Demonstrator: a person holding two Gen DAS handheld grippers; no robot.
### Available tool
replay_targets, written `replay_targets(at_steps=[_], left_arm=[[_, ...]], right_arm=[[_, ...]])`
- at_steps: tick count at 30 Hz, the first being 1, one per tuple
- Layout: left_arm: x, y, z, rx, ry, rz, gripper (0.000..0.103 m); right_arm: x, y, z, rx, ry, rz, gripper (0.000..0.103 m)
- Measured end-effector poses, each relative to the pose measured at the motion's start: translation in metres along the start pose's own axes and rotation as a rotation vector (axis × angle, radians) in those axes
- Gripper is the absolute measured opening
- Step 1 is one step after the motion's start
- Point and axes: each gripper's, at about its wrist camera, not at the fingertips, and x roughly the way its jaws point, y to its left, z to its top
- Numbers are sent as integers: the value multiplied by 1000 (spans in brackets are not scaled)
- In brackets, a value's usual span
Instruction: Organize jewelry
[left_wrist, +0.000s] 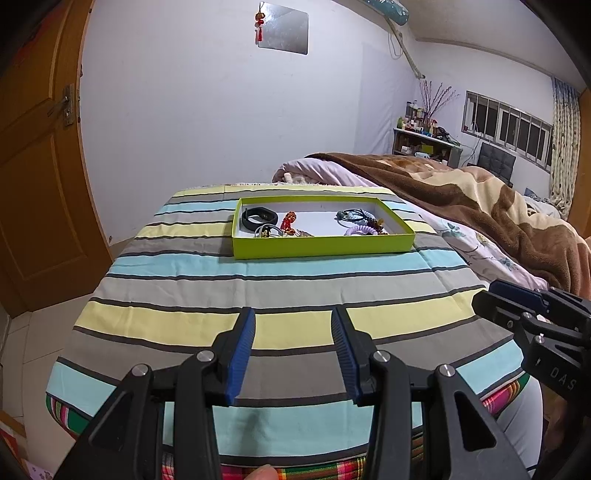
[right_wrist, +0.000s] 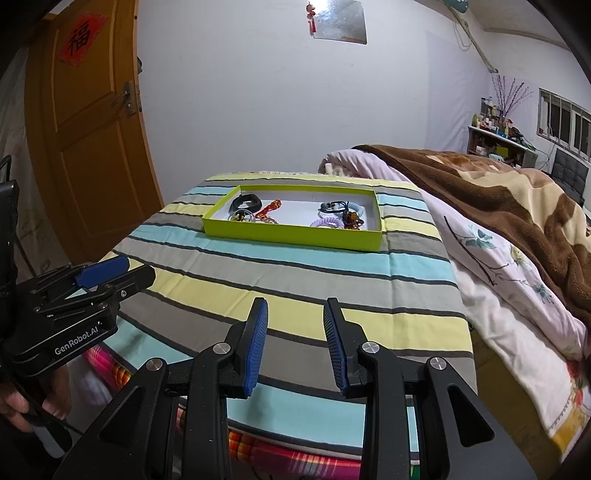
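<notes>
Green box (left_wrist: 321, 245) sits at the far end of the striped cloth (left_wrist: 258, 273), and all the jewelry I can spot is inside it. Going left to right in the box: black band (left_wrist: 258, 218), red charm (left_wrist: 288, 223), then a blue cord (left_wrist: 349, 215) and purple coil (left_wrist: 360, 231). Cloth around it looks bare, so either it's all gathered or it's about to get sorted. Left gripper (left_wrist: 293, 354) and right gripper (right_wrist: 295, 345) both hang well short of the box, jaws spread, holding nothing.
</notes>
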Motion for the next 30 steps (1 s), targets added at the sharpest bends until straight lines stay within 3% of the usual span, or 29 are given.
replay_targets(at_steps=[30], left_arm=[[2, -1, -1, 12, 2, 23, 44]], right_arm=[[-1, -1, 2, -5, 0, -3, 32]])
